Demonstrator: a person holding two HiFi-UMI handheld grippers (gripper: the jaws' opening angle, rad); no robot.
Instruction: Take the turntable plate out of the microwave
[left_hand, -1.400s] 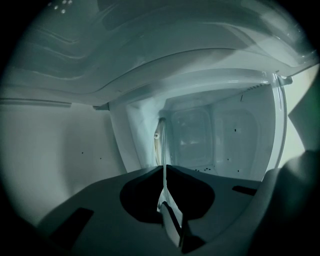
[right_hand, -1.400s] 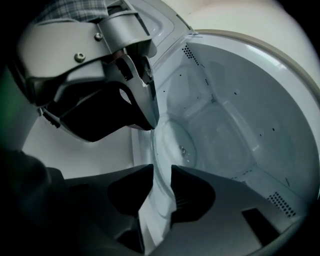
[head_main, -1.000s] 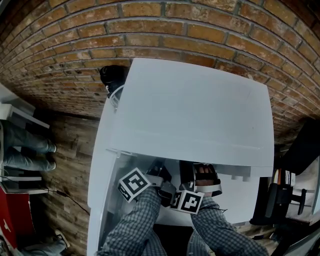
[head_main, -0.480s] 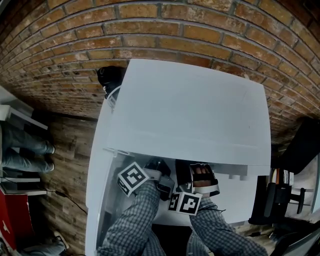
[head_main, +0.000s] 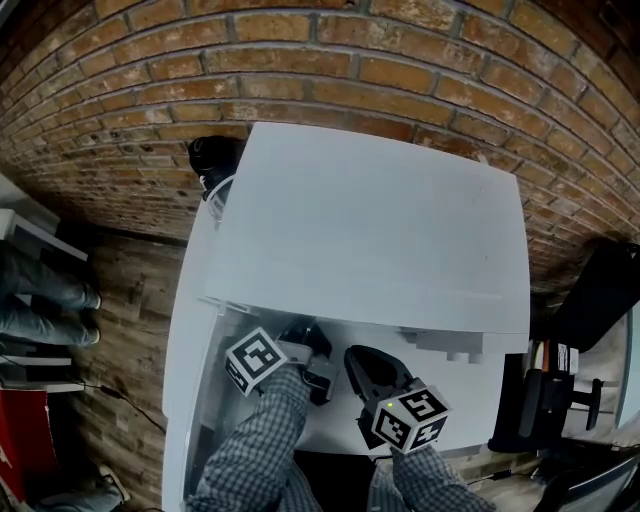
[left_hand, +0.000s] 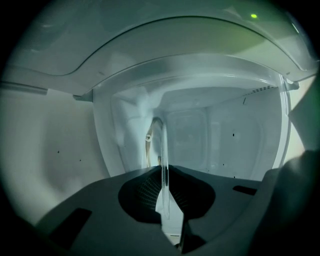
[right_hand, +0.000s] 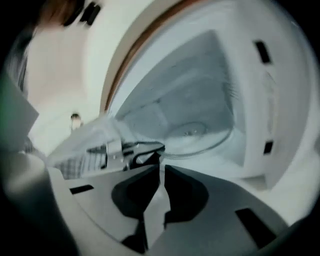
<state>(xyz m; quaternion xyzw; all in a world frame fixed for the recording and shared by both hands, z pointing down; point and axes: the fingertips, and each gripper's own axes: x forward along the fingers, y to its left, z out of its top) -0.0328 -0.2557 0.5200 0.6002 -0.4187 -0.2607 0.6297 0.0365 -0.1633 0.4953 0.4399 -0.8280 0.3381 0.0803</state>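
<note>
The white microwave (head_main: 370, 220) stands open toward me. Its clear glass turntable plate (right_hand: 196, 131) lies inside the cavity. My left gripper (left_hand: 164, 172) reaches into the opening and is shut on the plate's near rim (left_hand: 163, 150), which shows edge-on between its jaws. In the head view the left gripper (head_main: 310, 352) sits just under the microwave's front edge. The right gripper (right_hand: 161, 170) hangs outside the opening, in front of the plate, its jaws a narrow slit apart with nothing between them. From above, the right gripper (head_main: 372, 372) is beside the left one, on its right.
A brick wall (head_main: 330, 70) rises behind the microwave. A dark object (head_main: 215, 155) sits at its back left corner. Black gear (head_main: 560, 400) stands at the right. The microwave's raised buttons (head_main: 450, 345) lie right of the opening. A person's legs (head_main: 40, 290) show far left.
My right gripper has pulled back out of the microwave opening toward me, and its marker cube now faces up. The left gripper has stayed at the plate's rim.
</note>
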